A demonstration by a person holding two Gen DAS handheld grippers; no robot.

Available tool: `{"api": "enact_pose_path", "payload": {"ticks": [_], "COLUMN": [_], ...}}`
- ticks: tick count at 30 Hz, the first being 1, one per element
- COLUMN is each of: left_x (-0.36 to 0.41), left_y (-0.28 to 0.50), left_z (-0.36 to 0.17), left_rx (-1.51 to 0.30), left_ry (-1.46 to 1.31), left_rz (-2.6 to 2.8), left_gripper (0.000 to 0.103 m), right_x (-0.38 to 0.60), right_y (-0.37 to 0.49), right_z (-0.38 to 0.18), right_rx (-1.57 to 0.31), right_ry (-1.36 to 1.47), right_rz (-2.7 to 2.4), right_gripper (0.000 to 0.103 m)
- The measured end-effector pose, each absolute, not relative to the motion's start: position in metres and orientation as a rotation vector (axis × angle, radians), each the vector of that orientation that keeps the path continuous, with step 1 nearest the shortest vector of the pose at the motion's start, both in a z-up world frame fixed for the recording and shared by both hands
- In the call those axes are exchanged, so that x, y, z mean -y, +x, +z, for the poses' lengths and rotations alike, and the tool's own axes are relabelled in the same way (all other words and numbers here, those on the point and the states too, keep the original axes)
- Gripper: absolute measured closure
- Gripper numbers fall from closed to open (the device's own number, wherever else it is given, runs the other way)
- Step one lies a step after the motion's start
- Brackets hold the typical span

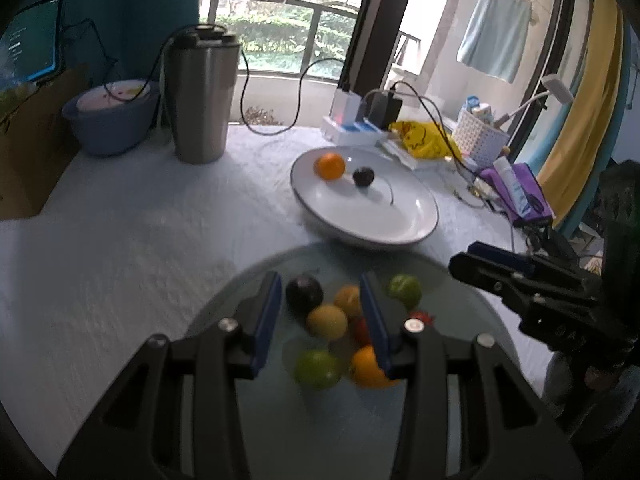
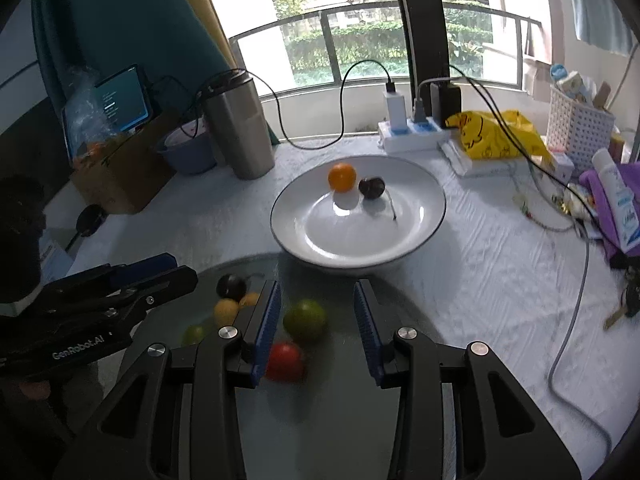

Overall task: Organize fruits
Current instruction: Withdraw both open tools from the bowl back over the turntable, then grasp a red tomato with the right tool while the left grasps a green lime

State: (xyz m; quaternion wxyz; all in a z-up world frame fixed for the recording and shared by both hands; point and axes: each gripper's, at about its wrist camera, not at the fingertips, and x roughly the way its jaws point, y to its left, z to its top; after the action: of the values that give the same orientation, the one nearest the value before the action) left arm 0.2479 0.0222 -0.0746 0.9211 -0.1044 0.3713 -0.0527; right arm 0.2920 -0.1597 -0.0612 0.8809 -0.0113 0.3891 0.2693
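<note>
Nearest, on the round grey glass plate [image 2: 340,412], lie blurred fruits: a red one [image 2: 285,361], a green lime [image 2: 305,319], a yellow lemon [image 1: 327,321], a dark plum [image 1: 304,293]. Left gripper [image 1: 324,320] and right gripper [image 2: 316,322] hover wide open, empty. Beyond, the white round dish [image 2: 424,216] holds an orange [image 2: 342,177] and a dark plum-like fruit [image 2: 371,187], stem partly unclear

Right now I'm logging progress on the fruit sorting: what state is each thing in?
Left claw: open, over the fruits.
Right claw: open, empty.
White plate: holds an orange and a dark plum.
Glass tray: holds several fruits.
Steel tumbler: upright, lidded.
</note>
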Motion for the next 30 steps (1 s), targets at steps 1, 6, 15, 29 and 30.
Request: {"api": "enact_pose_path", "payload": {"ticks": [1,6,15,29,30], "left_x": [-0.022,-0.025,-0.025,-0.020,-0.020], "left_y": [0.244,0.233,0.225,0.232,0.232], "left_z": [-0.078,-0.088,-0.101,-0.114,-0.114], "left_rx": [-0.768,-0.782,-0.818,-0.869,-0.868], "left_ry": [-0.213,-0.221,-0.217,-0.203,-0.202], "left_rz": [-0.106,-0.105,-0.104,-0.108,-0.109], "left_gripper": [0.061,0.061,0.061,0.060,0.060], "right_x": [0.160,0.163,0.164,0.159,0.157], "right_y": [0.289,0.279,0.274,0.280,0.281], "right_z": [-0.064,-0.075,-0.090,-0.105,-0.106], "right_rx": [-0.815,-0.835,-0.864,-0.912,-0.915], "right_ry": [-0.024,-0.023,-0.020,-0.003,-0.004], "right_rz": [0.563,0.582,0.600,0.647,0.656], "right_gripper": [0.063,0.062,0.056,0.056,0.056]}}
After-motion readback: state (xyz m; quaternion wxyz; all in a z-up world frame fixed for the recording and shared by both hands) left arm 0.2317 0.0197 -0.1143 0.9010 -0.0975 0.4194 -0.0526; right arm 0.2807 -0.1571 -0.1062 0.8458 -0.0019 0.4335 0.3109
